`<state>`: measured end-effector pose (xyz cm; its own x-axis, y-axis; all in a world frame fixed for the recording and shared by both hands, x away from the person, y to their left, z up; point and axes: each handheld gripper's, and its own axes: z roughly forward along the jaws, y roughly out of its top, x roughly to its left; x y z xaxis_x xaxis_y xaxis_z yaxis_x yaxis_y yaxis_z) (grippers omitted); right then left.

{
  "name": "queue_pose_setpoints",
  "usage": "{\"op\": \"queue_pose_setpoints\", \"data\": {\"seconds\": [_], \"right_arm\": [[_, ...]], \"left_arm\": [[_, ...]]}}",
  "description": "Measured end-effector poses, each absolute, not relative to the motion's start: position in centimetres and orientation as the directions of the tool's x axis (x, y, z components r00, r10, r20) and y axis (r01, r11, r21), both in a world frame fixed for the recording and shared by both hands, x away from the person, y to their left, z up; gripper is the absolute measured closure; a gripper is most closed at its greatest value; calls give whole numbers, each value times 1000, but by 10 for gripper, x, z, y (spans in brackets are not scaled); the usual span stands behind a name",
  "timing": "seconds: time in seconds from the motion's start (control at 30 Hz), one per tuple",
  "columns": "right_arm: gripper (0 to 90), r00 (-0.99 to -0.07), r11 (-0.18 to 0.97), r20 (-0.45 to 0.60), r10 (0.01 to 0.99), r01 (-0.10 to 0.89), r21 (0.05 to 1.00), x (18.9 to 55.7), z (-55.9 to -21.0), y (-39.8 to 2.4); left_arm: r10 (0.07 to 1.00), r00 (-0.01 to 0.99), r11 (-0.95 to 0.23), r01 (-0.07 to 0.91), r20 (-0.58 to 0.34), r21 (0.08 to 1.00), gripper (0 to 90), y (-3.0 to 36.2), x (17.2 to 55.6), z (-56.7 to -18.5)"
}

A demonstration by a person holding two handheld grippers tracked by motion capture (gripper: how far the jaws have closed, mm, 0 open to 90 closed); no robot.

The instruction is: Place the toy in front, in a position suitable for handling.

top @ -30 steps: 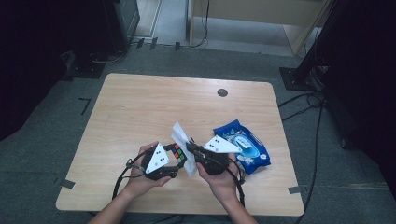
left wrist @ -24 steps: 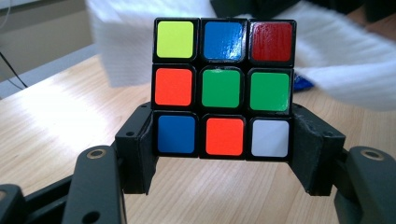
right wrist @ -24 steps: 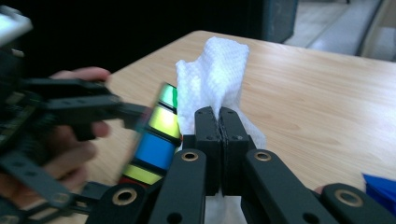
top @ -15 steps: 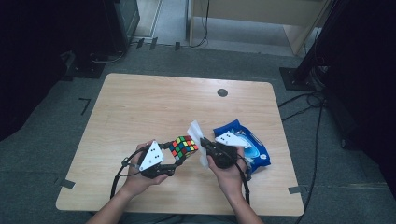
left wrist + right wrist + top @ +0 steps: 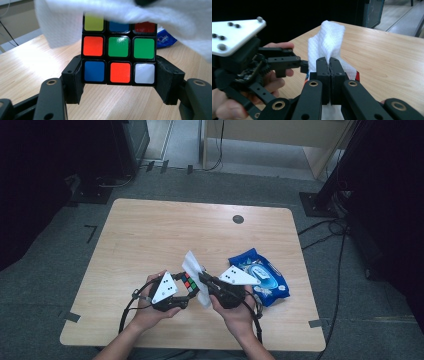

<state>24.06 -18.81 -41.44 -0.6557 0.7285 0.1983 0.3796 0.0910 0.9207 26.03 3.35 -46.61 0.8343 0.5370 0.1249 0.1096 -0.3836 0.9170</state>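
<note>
Left gripper view | cube [image 5: 119, 51]: scrambled stickers | white wipe [image 5: 160, 15] draped on top

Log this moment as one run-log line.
left tool: shut on Rubik's cube | right tool: shut on white wipe | wipe over cube

You had a blue packet of wipes [image 5: 260, 277] lying near the right edge of the wooden surface [image 5: 150, 235]. A round dark hole [image 5: 238, 219] sat toward its far side, and cables [image 5: 335, 227] trailed across the grey floor [image 5: 50, 270] beyond.
</note>
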Motion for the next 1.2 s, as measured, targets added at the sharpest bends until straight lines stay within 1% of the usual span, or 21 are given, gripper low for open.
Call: {"op": "queue_pose_setpoints", "data": {"seconds": [0.07,0.2,0.43,0.67,0.83,0.97,1.0,1.03,1.17,1.2], "right_arm": [[896,-636,85,214,741,406,910,244,-418,-191],[895,-602,98,198,774,423,901,253,-427,-200],[895,-540,108,207,816,493,863,268,-447,-213],[895,-472,134,152,868,518,845,277,-460,-227],[894,-445,133,148,883,540,831,281,-468,-233],[879,-451,149,137,882,543,827,282,-472,-232],[865,-451,150,138,882,545,825,282,-472,-232],[826,-451,151,135,883,543,826,282,-473,-232],[567,-438,121,155,886,539,834,282,-469,-232],[522,-436,109,164,885,536,837,282,-467,-232]], "left_arm": [[535,837,-374,112,115,921,348,34,261,-466],[536,836,-369,108,116,923,348,36,261,-464],[543,833,-351,107,109,930,347,40,262,-462],[554,826,-345,118,101,931,347,44,265,-462],[557,824,-342,118,100,932,347,44,265,-463],[560,823,-345,122,99,931,347,44,266,-464],[561,822,-344,124,98,931,347,44,266,-464],[562,821,-344,123,99,931,347,45,266,-464],[566,819,-341,124,98,932,347,46,267,-464],[568,817,-342,124,99,931,347,46,267,-465]]}}
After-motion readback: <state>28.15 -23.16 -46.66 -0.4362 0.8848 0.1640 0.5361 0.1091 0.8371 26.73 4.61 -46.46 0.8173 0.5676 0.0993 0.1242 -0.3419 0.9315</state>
